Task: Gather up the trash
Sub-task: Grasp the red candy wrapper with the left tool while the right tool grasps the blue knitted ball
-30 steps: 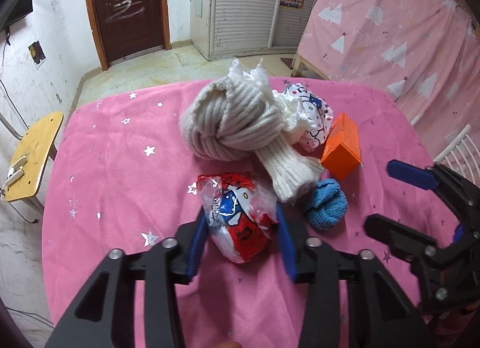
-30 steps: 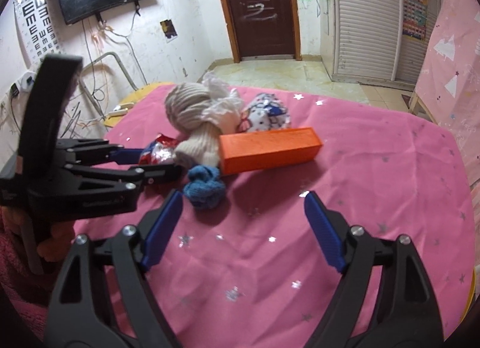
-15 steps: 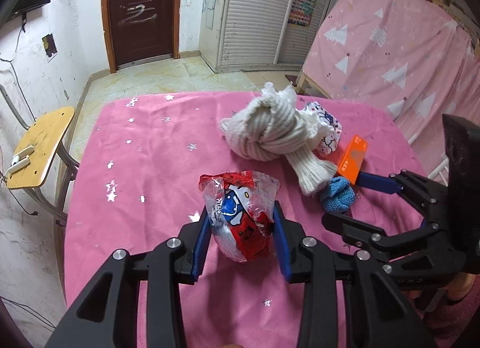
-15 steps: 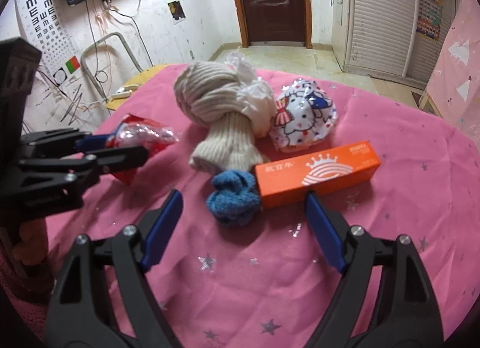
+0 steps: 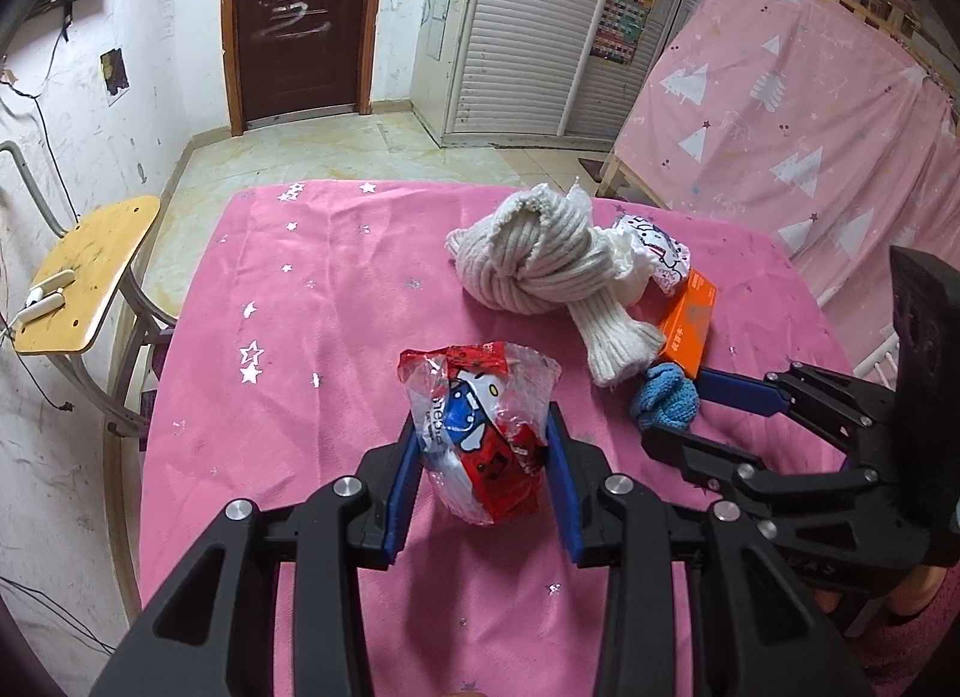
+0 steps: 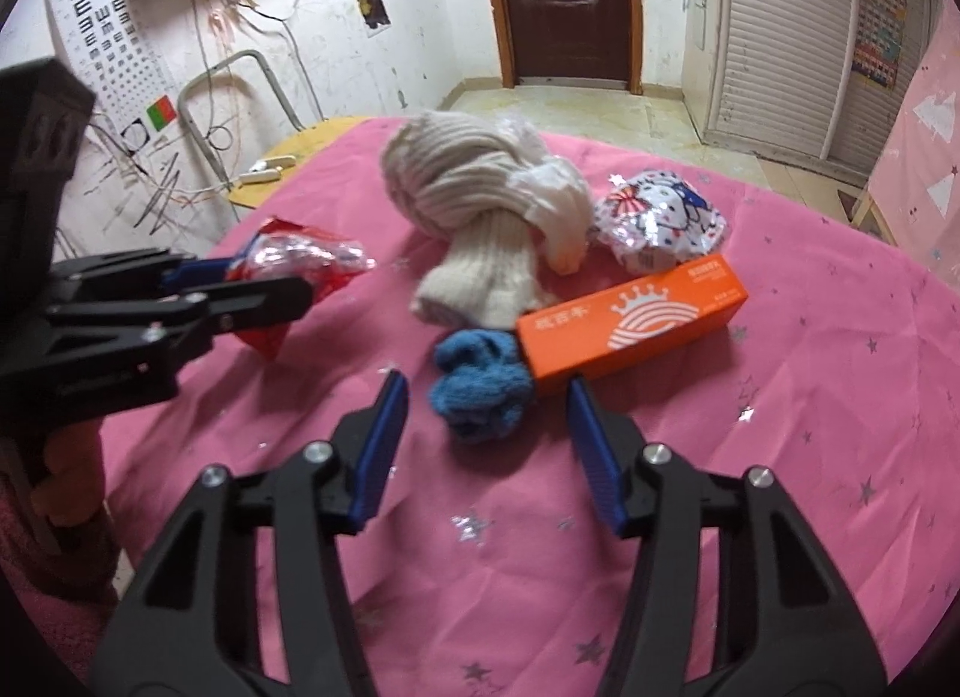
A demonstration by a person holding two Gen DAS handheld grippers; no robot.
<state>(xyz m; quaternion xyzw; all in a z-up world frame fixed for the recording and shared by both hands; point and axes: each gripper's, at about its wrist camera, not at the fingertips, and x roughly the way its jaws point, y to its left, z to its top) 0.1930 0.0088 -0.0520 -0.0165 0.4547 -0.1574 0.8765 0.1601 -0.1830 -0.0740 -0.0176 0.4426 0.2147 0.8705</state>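
The crinkly red and clear plastic wrapper [image 5: 480,445] sits low in the middle of the left picture, squeezed between the left tongs [image 5: 483,484] above the pink starry counter [image 5: 288,337]. The right tongs [image 6: 486,445] have just been closing, with nothing between them yet. The small blue knit ball [image 6: 480,391] lies just ahead of their tips. The long orange box [image 6: 636,322] touches it on the right and could get in the way. A cream knitted scarf [image 6: 474,205] lies behind.

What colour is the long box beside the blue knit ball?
Orange, with a white crown-and-stripes logo: the box shows best in the right wrist view.
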